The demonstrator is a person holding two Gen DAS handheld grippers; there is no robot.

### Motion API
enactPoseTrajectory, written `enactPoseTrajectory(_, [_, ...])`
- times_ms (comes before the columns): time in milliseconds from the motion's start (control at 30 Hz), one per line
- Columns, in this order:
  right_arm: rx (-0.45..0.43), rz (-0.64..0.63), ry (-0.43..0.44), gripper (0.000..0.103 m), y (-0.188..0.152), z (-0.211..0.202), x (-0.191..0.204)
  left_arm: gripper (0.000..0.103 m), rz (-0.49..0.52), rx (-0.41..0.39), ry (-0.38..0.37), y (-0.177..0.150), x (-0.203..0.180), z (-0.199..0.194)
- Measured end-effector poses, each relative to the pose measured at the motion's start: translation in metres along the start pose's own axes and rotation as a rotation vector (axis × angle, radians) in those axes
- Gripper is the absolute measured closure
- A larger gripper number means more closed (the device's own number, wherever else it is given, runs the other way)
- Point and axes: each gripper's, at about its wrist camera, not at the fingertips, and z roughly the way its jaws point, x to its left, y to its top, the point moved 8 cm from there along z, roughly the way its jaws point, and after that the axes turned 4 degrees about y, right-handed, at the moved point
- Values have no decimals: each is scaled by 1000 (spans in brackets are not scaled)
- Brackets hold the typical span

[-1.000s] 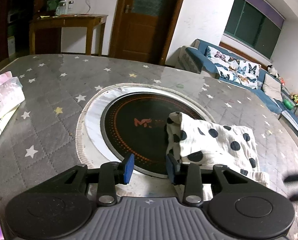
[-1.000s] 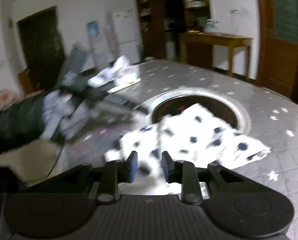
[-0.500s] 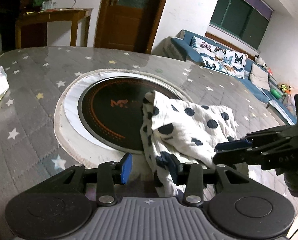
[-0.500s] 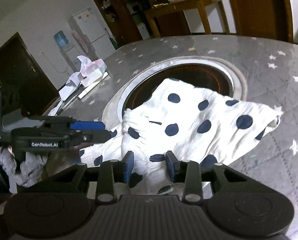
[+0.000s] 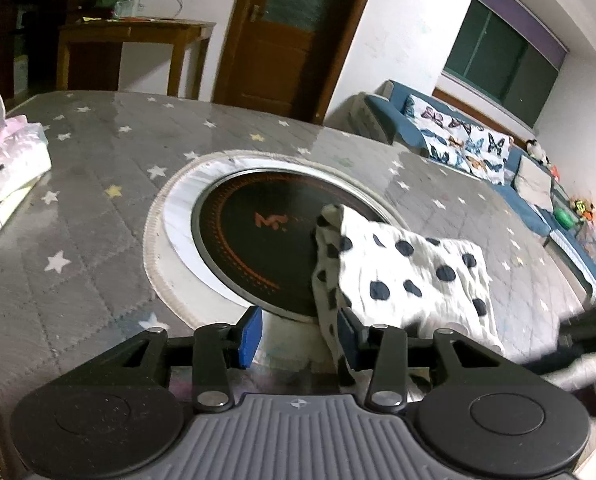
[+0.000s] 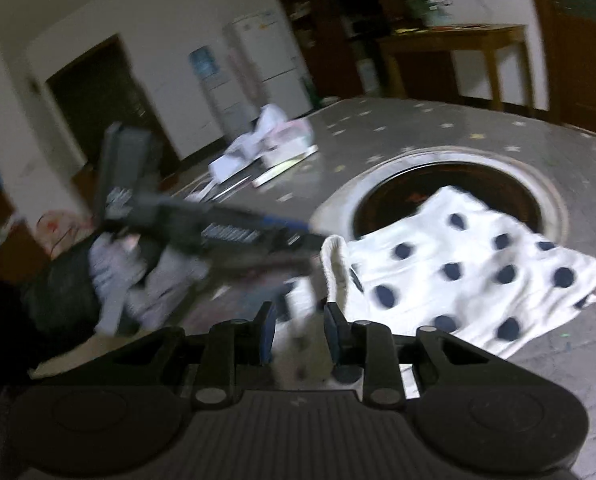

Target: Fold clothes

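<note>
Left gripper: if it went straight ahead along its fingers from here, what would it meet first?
Probably the black round hob set in the table. The left gripper is open; the polka-dot cloth lies by its right finger, so that finger might brush the cloth's edge first. Depth is unclear.

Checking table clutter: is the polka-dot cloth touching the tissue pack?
Apart. Left wrist view shows the polka-dot cloth and the tissue pack separated by the cooktop.

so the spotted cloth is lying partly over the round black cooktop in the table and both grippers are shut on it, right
Not quite. The spotted cloth does lie partly over the round black cooktop, but neither gripper is shut on it. The left wrist view shows the left gripper open, with its pads apart beside the cloth's edge. The right wrist view, though blurred, shows the right gripper open too.
</note>
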Motion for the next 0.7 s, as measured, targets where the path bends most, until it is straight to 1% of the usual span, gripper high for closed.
enactPoseTrajectory(67, [13, -15, 13, 76, -3, -1, 10, 58, -2, -9, 1, 3, 1, -2])
enactPoseTrajectory(167, [-6, -15, 3, 76, -1, -7, 14, 58, -7, -22, 2, 8, 2, -3])
enactPoseTrajectory(300, [-29, -9, -88, 75, 3, -11, 2, 58, -4, -33, -7, 12, 0, -5])
enactPoseTrajectory(500, [17, -66, -156, 74, -5, 6, 1, 58, 18, -32, -39, 11, -13, -8])
enactPoseTrajectory(600, [43, -157, -206, 68, -3, 17, 9, 58, 20, -31, -46, 10, -16, -9])
enactPoseTrajectory(700, [82, -246, -254, 68, -1, 33, 14, 58, 16, -32, -47, 10, -17, -9])
